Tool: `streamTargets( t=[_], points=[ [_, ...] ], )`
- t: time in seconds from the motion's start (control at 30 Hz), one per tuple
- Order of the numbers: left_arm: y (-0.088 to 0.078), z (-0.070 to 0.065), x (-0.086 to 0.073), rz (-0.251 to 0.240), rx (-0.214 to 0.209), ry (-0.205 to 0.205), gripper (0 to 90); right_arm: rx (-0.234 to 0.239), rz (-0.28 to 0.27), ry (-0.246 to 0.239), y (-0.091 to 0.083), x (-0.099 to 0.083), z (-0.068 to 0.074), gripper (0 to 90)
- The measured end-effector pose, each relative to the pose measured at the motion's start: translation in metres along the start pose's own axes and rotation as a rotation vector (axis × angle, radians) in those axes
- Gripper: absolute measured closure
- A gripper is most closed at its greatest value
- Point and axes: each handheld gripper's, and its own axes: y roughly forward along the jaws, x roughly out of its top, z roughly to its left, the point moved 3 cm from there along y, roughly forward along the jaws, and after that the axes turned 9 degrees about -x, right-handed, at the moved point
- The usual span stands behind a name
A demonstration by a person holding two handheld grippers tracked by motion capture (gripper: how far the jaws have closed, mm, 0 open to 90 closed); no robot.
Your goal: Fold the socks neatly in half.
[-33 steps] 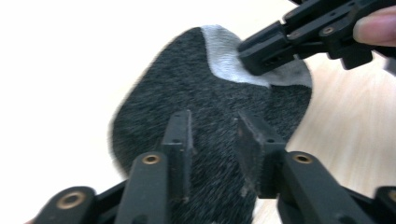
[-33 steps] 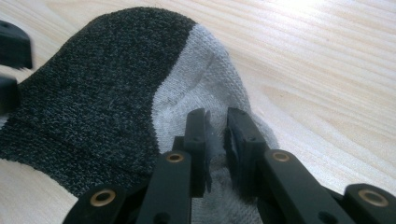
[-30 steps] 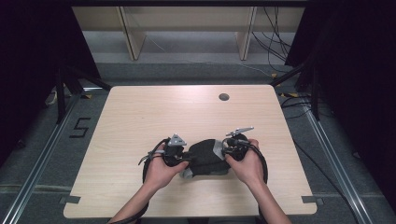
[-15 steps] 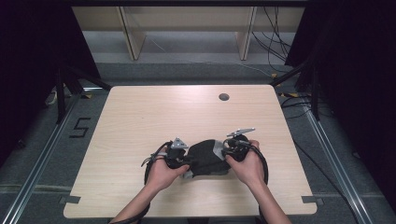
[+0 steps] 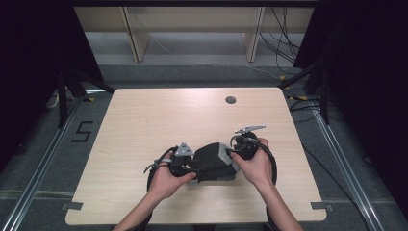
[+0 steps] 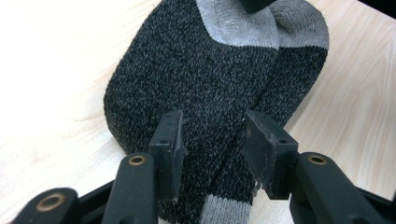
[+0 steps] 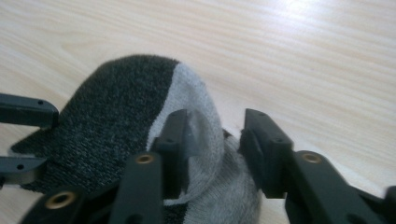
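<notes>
Dark grey socks (image 5: 211,161) with light grey toes lie on the bench (image 5: 144,125) at 6 o'clock. Left gripper (image 5: 185,166) at 9 o'clock of them, right gripper (image 5: 238,147) at 3; both jaws partly open, straddling sock fabric, not clamped.

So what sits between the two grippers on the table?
In the high view, dark socks with grey bands lie between the left gripper and right gripper, touching both.

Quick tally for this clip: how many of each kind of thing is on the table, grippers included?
Socks, dark grey with light grey toe and heel: 2, one lying on the other
Grippers: 2, left gripper and right gripper, both at the socks
Cable hole in the table: 1
Total: 5
</notes>
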Motion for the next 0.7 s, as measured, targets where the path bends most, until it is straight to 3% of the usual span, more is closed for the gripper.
streamTargets(
  t=[0.07,0.13,0.27,0.33,0.43,0.5,0.57,0.6,0.63,0.7],
  points=[
    [0.003,0.002,-0.002,-0.006,-0.006,-0.013,58.1,0.000,0.001,-0.003,0.002,-0.003,0.001,78.7],
    [0.003,0.003,-0.003,0.012,-0.003,-0.002,58.7,0.016,0.017,0.001,0.002,-0.003,0.002,82.6],
    [0.005,0.003,-0.004,0.015,0.010,0.002,58.3,0.030,0.014,0.015,-0.009,0.001,0.006,83.4],
    [0.006,0.003,-0.004,0.016,0.012,0.002,58.7,0.049,0.026,0.051,-0.017,0.005,0.007,83.6],
    [0.007,0.002,-0.005,0.015,0.018,0.001,58.9,0.044,0.042,0.048,-0.018,0.004,0.006,83.6],
    [0.007,0.002,-0.005,0.024,0.013,0.004,59.0,0.022,0.110,0.035,-0.014,-0.001,0.005,83.4],
    [0.006,0.001,-0.004,0.025,0.008,0.002,58.6,0.011,0.140,0.041,-0.008,-0.005,0.004,83.2],
    [0.004,0.000,-0.003,0.022,0.002,-0.005,57.8,-0.007,0.140,0.015,-0.005,-0.008,0.001,83.1],
    [0.002,-0.001,0.000,0.007,-0.008,-0.017,56.9,-0.009,0.154,0.044,-0.004,-0.009,0.004,83.0],
    [-0.003,-0.003,0.005,-0.043,-0.035,-0.050,56.1,-0.018,0.136,0.012,-0.003,-0.009,0.002,82.9]
  ],
)
